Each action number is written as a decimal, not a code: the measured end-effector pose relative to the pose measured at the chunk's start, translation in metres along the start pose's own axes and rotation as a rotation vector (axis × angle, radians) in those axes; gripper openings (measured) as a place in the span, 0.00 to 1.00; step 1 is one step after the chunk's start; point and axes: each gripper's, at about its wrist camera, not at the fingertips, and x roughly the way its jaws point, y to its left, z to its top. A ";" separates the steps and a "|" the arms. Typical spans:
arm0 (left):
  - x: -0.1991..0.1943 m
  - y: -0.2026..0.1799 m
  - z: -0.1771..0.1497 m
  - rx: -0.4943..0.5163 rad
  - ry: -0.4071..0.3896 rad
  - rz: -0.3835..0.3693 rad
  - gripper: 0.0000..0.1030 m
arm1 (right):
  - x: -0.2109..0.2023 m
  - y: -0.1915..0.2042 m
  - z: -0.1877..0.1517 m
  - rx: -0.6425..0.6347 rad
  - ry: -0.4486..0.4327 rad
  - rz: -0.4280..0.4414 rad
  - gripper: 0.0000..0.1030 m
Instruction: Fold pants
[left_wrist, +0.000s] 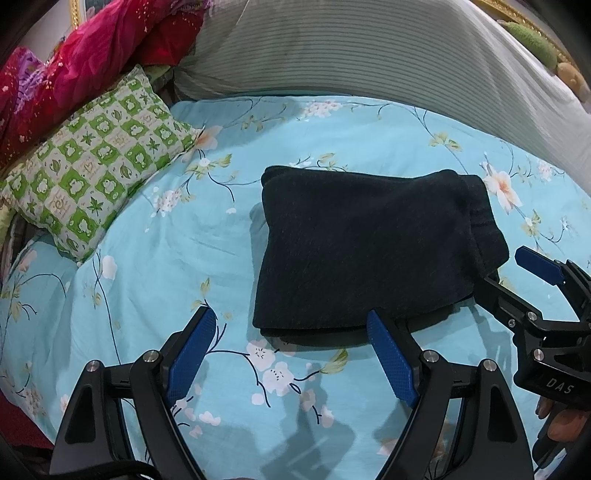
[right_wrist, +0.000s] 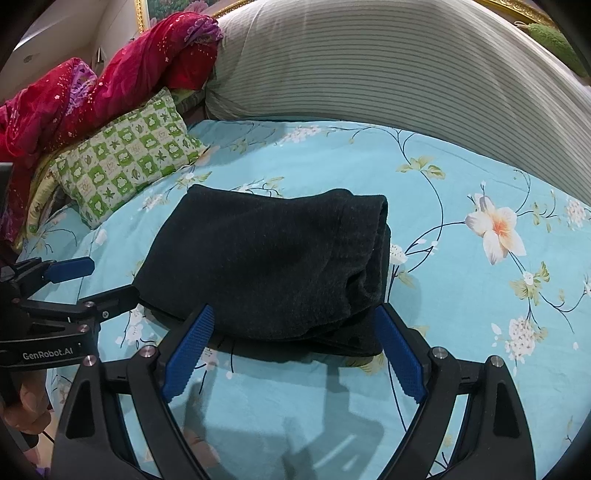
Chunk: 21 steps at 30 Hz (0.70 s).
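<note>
- Blue ribbed fingers (left_wrist: 192, 354) of the left gripper (left_wrist: 291, 354) are seen nearest the camera, spread wide apart and released, with nothing between them but the bed sheet (left_wrist: 147, 258)
- Likewise, the right gripper (right_wrist: 293, 354) is shown with its fingers (right_wrist: 190, 354) spread and empty; its right finger lies just beside the near right corner of the pants (right_wrist: 266, 266), though contact cannot be told
- From the left wrist view the right gripper (left_wrist: 517, 273) is seen at the right edge of the pants (left_wrist: 369, 251), open, with one black arm close against the cloth
- From the right wrist view the left gripper (right_wrist: 92, 280) is seen at the near left corner of the bundle, also open
- The dark pants are found in the middle of the bed, folded into a compact, roughly rectangular stack of several layers, with a rounded fold on the right side
- A green checked pillow (left_wrist: 92, 177) lies well apart to the far left, with red bedding (left_wrist: 74, 66) behind it and a striped quilt (left_wrist: 369, 55) along the far side
- The folding is judged to be essentially done: no loose legs or waistband are left trailing
- At most, a slight tidying of the layered near right edge is judged to remain
</note>
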 end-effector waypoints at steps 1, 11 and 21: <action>-0.001 0.000 0.000 0.001 -0.006 0.006 0.82 | -0.001 0.000 0.000 0.001 -0.002 0.000 0.86; -0.003 -0.003 0.006 0.013 -0.019 0.009 0.82 | -0.002 -0.007 0.003 0.011 0.005 -0.004 0.86; 0.004 -0.002 0.017 0.001 0.014 0.013 0.82 | -0.003 -0.012 0.006 0.020 0.009 -0.013 0.86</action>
